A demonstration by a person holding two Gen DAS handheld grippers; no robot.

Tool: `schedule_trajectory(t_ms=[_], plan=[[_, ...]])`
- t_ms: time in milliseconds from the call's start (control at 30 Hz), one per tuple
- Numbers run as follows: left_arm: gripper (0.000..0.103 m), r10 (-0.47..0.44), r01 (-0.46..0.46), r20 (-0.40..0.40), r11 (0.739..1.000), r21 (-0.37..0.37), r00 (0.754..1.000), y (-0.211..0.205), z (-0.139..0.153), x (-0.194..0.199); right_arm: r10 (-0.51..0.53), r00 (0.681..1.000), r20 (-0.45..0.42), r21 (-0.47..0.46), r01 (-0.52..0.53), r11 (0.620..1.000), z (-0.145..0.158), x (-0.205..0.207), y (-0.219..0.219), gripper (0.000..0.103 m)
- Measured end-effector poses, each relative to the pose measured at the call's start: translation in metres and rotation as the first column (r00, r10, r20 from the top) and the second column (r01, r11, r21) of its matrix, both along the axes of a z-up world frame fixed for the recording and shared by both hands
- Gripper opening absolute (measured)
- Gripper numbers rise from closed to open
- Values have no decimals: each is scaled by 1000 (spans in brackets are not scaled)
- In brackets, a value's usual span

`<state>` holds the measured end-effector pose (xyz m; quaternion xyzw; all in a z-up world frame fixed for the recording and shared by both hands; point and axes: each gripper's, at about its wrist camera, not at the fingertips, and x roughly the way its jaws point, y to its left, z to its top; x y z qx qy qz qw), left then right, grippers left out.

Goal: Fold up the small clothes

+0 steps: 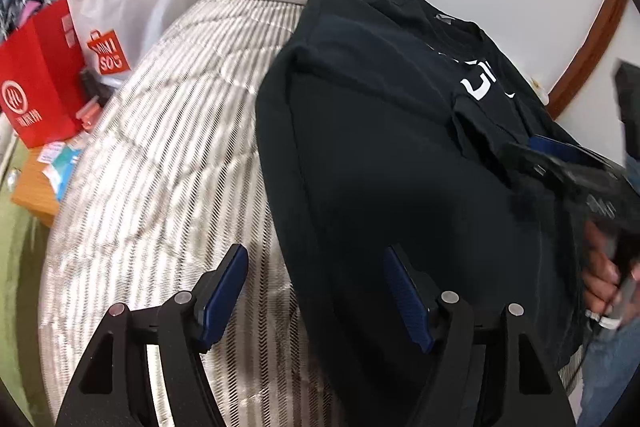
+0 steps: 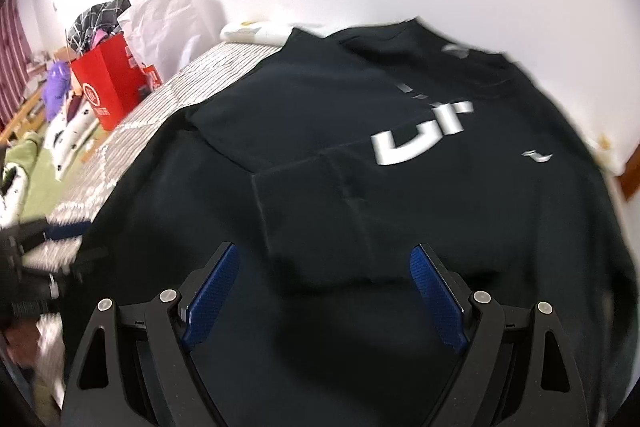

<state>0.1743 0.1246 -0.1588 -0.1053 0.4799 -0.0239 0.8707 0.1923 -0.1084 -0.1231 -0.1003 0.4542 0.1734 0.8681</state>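
Both jaws are standing wide, gripping nothing. Left wrist view: the left gripper (image 1: pixel 314 293) is hovering at lower centre over the black shirt's (image 1: pixel 380 167) left edge on the striped bedcover (image 1: pixel 160 167); pinching one layer risks undoing the fold. Right wrist view: the right gripper (image 2: pixel 324 293) is hanging over the shirt's lower middle; blur suggests haste, risking a crooked grab.

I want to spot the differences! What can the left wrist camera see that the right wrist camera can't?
Only the left wrist view shows a white bag with an orange logo, the wooden door frame, and the person's hand holding the right gripper. Only the right wrist view shows a striped curtain and a purple thing on the floor. Both show the black T-shirt with white letters on the striped bed cover, the red bag, and open jaws holding nothing.
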Motion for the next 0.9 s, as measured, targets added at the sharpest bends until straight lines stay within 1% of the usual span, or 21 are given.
schedule_trajectory(t_ms=[33,67,100,133,167,200,233,267,300,333,367,400,433,467,500,567,633,667,767,833,900], plan=[[70,3,-3,2,1000,-5,1000,0,-2,2,-16,1000,-20,3,16,1000,-5,8,5,87],[70,6,-6,22,1000,-2,1000,-1,-1,2,-20,999,-34,12,20,1000,-10,15,10,87],[70,7,-7,20,1000,1,1000,-2,-1,3,-14,999,-40,22,15,1000,-13,19,13,87],[72,6,-7,18,1000,4,1000,-3,-2,4,-14,999,-43,18,15,1000,-17,25,18,87],[72,7,-7,24,1000,14,1000,-4,-3,5,-24,999,-39,-6,24,1000,-20,29,23,86],[72,8,-9,25,1000,27,1000,-6,-3,6,-35,999,-33,-35,34,999,-25,34,27,81],[73,8,-9,27,999,39,1000,-10,-4,9,-43,999,-30,-56,42,998,-27,37,29,73],[73,8,-10,29,999,53,1000,-12,-5,12,-45,998,-32,-70,42,997,-31,40,33,72],[73,11,-13,32,998,60,999,-14,-5,12,-39,999,-35,-78,36,996,-34,42,36,67],[74,13,-15,33,998,67,999,-15,-6,13,-39,999,-20,-96,37,995,-37,43,39,55],[74,15,-18,35,997,75,999,-16,-6,13,-42,999,-1,-122,42,992,-37,44,40,47],[74,16,-19,35,996,85,999,-17,-6,13,-43,999,24,-166,47,985,-36,44,40,34],[74,14,-17,35,996,92,999,-18,-6,12,-40,999,28,-167,44,985,-33,44,37,22],[74,6,-9,35,994,108,999,-20,-7,12,-42,999,25,-139,45,989,-28,46,30,18],[74,-4,-1,34,992,123,999,-21,-7,12,-44,999,24,-82,46,996,-17,46,19,17],[74,-15,10,34,988,157,999,-26,-8,11,-54,997,48,-9,54,998,5,49,-7,16],[74,-11,4,42,987,161,999,-28,-8,10,-103,990,92,14,102,995,26,56,-35,16],[74,-7,1,43,988,157,999,-27,-8,10,-139,984,115,26,137,990,39,59,-56,16],[74,-2,-4,40,989,149,999,-25,-7,11,-233,960,156,63,226,972,62,67,-113,16],[74,1,-6,38,989,148,999,-25,-7,12,-304,942,140,101,292,951,68,77,-155,16],[74,2,-7,36,989,146,999,-25,-7,12,-346,934,93,134,333,933,62,85,-193,16]])
